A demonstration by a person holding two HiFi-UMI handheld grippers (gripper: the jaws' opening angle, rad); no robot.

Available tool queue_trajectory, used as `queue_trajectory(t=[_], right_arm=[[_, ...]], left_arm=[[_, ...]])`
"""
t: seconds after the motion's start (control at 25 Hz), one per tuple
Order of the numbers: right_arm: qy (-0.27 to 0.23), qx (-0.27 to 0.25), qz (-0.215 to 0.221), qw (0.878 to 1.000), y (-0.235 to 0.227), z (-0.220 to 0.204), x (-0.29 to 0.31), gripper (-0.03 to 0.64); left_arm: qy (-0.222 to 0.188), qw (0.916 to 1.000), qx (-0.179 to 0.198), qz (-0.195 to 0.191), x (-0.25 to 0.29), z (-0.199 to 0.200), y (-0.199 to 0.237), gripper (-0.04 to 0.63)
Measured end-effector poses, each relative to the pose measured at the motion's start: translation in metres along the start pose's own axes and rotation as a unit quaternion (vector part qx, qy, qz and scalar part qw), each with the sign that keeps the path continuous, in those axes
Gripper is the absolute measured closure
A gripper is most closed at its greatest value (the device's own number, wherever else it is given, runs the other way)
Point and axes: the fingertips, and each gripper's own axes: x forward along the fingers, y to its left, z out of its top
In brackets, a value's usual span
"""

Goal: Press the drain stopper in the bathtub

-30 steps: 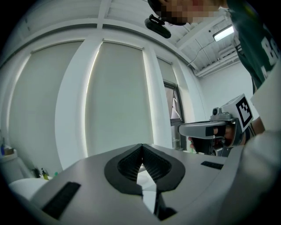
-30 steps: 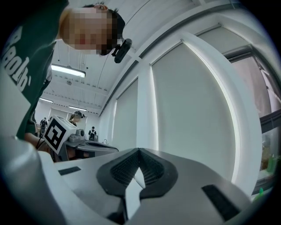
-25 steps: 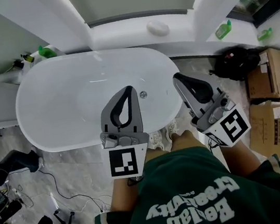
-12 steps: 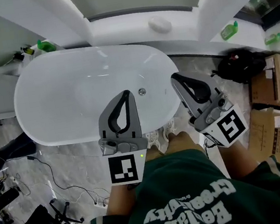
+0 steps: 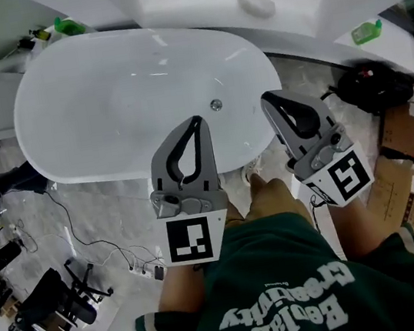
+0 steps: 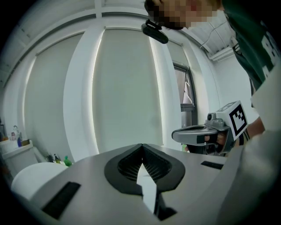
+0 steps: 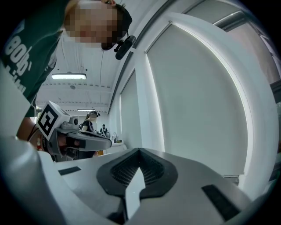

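Bathtub [image 5: 97, 112] basin open from above; drain stopper [image 5: 215, 105] unobstructed; near rim [image 5: 103, 175] only barrier.

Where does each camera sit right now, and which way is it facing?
Head view: on the person's head, looking steeply down at the bathtub and drain stopper; left gripper, right gripper and green shirt show.
Left gripper view: on the left gripper, facing roughly level at the window blind; its shut jaws and the right gripper show.
Right gripper view: likewise, with the left gripper at left.
Shared: both gripper views see the window blind.
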Motion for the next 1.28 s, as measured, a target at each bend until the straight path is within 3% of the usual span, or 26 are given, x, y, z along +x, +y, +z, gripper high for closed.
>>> queue_trajectory(t=[0.2,0.48,0.84,1.28], right_arm=[[0.027,0.010,-0.003,1.000,0.005,-0.033,0.016,0.603],[0.100,0.011,-0.010,0.995,0.016,-0.111,0.058,0.603],[0.202,-0.004,-0.035,0.979,0.030,-0.233,0.110,0.603],[0.234,0.023,-0.033,0.971,0.020,-0.347,0.120,0.603]], left_arm=[[0.003,0.9999,-0.016,-0.002,0.004,-0.038,0.015,0.586],[0.013,0.9995,0.021,-0.020,0.015,-0.108,0.047,0.586],[0.027,0.9979,-0.032,-0.049,0.044,-0.212,0.077,0.586],[0.024,0.9980,-0.036,-0.046,0.096,-0.292,0.073,0.586]])
